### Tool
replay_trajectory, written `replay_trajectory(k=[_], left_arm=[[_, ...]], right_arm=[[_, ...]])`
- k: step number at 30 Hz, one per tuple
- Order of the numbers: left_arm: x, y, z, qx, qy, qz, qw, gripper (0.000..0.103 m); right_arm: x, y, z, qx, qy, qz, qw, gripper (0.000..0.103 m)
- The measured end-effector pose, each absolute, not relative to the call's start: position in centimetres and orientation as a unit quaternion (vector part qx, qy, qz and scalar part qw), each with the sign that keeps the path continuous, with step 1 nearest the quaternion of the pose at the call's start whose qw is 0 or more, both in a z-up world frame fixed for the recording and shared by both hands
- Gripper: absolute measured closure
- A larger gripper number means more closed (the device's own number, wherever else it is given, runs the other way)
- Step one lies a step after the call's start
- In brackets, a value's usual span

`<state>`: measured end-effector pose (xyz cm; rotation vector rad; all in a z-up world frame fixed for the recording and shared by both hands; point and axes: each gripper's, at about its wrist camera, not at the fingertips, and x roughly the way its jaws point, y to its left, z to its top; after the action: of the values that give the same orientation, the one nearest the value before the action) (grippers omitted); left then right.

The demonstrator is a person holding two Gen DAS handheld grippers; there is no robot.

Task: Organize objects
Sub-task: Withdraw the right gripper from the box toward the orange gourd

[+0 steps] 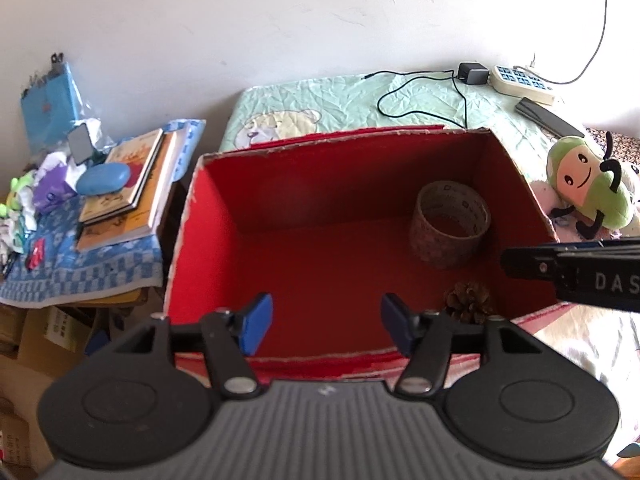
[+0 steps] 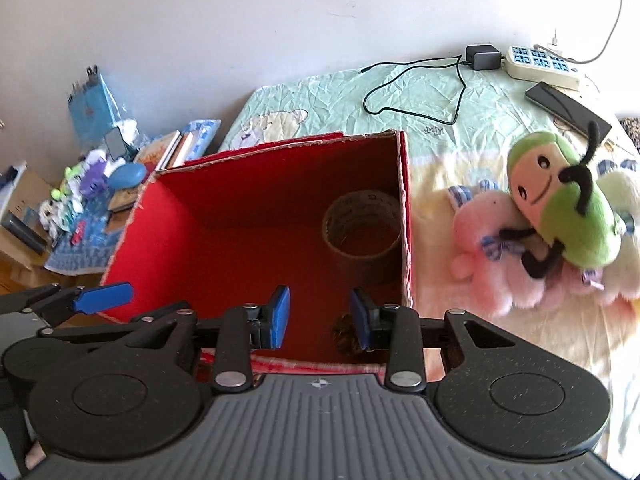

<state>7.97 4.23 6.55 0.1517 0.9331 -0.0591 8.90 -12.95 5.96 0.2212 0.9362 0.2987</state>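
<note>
the left gripper [image 1: 326,322] hangs over the near rim of the red box [image 1: 208,220], jaws spread wide with nothing between the blue pads. the right gripper [image 2: 320,322] sits at the same rim, jaws parted more narrowly, also holding nothing. just past it at 12 o'clock a pine cone [image 2: 346,334] lies on the box floor, possibly touching the near wall; shadow hides that. further in, at 1 o'clock, a tape roll [image 2: 360,232] stands in the far right corner. outside, at 3 o'clock, a green plush toy [image 2: 560,208] lies on pink plush [image 2: 504,256] on the bedspread [image 2: 440,92].
</note>
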Motion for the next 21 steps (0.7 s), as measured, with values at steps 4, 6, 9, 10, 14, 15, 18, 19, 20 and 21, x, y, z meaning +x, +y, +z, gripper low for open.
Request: replay_trajectory(k=[4,6,9,10,14,15,18,19,20,21], left_arm=[[6.8,3.6,7.0,0.077,0.446,-0.019,0.891,0.037],[6.2,3.2,7.1,0.082,0.444,-0.013,0.892,0.035],[5.3,2.7,7.3,0.086,0.446,-0.001,0.891,0.034],[5.1,2.6,7.3,0.086,0.447,0.002,0.89,0.034],[4.2,2.2,7.2,0.091,0.454,0.02,0.886,0.034],[3.9,2.1,7.2,0.092,0.455,0.024,0.886,0.034],[3.0,2.0,7.0,0.091,0.457,0.032,0.884,0.034],[2.8,2.0,7.0,0.089,0.459,0.034,0.883,0.034],[2.5,1.9,6.9,0.088,0.461,0.036,0.882,0.034],[2.3,1.9,6.8,0.088,0.463,0.039,0.881,0.033]], right_arm=[[7.4,-13.1,6.3,0.099,0.438,0.149,0.881,0.067],[6.7,-13.2,6.4,0.093,0.435,0.153,0.882,0.067],[5.8,-13.5,6.4,0.091,0.429,0.155,0.885,0.066],[5.5,-13.5,6.4,0.089,0.426,0.155,0.887,0.065],[4.2,-13.7,6.3,0.078,0.415,0.155,0.893,0.063],[3.9,-13.8,6.3,0.077,0.413,0.156,0.894,0.06],[3.3,-14.0,6.2,0.08,0.41,0.158,0.895,0.059],[3.1,-14.2,6.1,0.081,0.41,0.16,0.894,0.059],[3.0,-14.3,6.1,0.083,0.412,0.162,0.893,0.059],[2.9,-14.3,6.0,0.085,0.414,0.163,0.892,0.059]])
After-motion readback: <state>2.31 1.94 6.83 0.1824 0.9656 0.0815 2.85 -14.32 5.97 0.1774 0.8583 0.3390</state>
